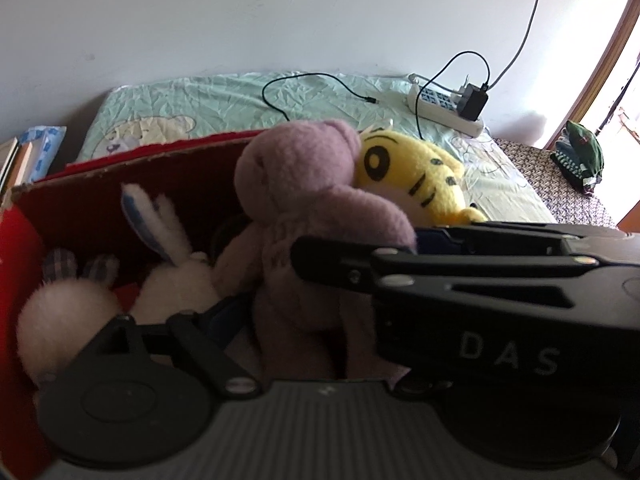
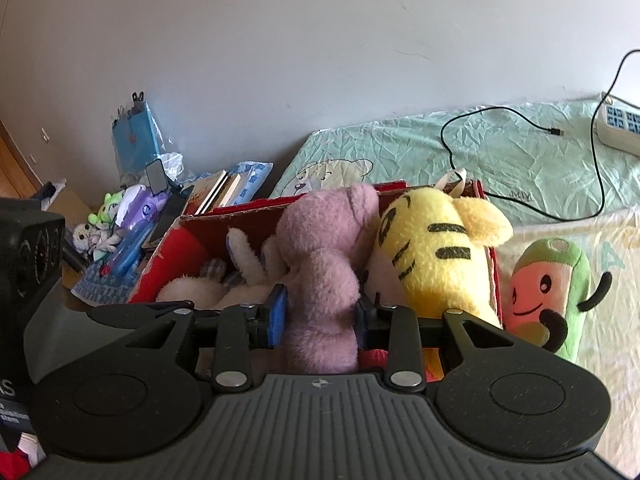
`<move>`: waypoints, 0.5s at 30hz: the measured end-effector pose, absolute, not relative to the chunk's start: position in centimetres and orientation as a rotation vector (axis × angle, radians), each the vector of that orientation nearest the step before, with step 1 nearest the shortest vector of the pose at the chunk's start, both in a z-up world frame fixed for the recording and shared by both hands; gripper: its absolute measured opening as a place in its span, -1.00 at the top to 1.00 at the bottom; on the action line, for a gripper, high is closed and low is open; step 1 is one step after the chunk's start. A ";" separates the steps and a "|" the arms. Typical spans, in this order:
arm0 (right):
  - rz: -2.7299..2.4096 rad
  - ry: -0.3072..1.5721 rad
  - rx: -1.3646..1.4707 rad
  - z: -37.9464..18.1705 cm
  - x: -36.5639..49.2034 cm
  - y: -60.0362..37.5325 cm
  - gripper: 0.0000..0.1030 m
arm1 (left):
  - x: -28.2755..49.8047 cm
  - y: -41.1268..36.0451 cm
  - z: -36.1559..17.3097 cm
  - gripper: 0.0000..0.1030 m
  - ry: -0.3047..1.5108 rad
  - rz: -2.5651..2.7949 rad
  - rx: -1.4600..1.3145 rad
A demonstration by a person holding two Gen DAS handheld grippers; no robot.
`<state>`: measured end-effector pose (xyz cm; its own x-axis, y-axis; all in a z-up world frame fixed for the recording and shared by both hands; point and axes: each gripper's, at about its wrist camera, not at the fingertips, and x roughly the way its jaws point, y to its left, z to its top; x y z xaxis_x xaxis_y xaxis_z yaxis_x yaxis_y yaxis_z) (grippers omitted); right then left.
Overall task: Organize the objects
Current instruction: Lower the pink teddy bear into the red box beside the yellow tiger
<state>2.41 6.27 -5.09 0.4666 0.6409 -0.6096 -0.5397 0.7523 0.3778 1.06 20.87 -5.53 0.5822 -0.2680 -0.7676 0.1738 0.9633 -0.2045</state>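
Right hand-held gripper (image 2: 320, 316) clamps the purple plush (image 2: 320, 280) above the red box (image 2: 168, 256). Left hand-held gripper's (image 1: 256, 288) state is unclear. Next, likely: release inside.

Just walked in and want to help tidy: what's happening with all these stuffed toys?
A person with a gripper in each hand is packing plush toys into a red cardboard box on the bed. The right gripper is shut on the purple plush bear, held over the box. The yellow tiger plush and white bunny plush are already inside. A green-and-pink plush lies outside, beside the box.
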 end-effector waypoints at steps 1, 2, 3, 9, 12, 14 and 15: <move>0.726 0.807 0.146 -5.1 2.4 6.2 0.33 | 1.0 20.9 -5.5 -0.69 0.914 -0.257 -0.109; 0.724 0.807 0.155 -5.1 2.3 6.1 0.31 | 1.0 20.8 -5.5 -0.70 0.914 -0.255 -0.106; 0.724 0.808 0.166 -5.1 2.3 6.0 0.30 | 1.0 20.8 -5.4 -0.73 0.914 -0.254 -0.105; 0.717 0.834 0.250 -5.3 1.9 4.9 0.21 | 1.0 20.6 -5.3 -0.89 0.918 -0.253 -0.114; 0.704 0.846 0.290 -5.6 1.8 4.3 0.22 | 0.9 20.2 -5.4 -0.92 0.919 -0.248 -0.100; 0.700 0.860 0.332 -5.8 1.7 3.8 0.22 | 0.9 20.2 -5.4 -0.93 0.921 -0.247 -0.097; 0.697 0.868 0.359 -6.0 1.8 3.6 0.23 | 1.0 20.2 -5.4 -0.94 0.922 -0.246 -0.096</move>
<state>1.78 3.59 -5.98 0.4475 0.6876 -0.5718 -0.4098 0.7260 0.5522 0.96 20.15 -5.42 0.5784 -0.2510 -0.7762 0.1687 0.9677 -0.1872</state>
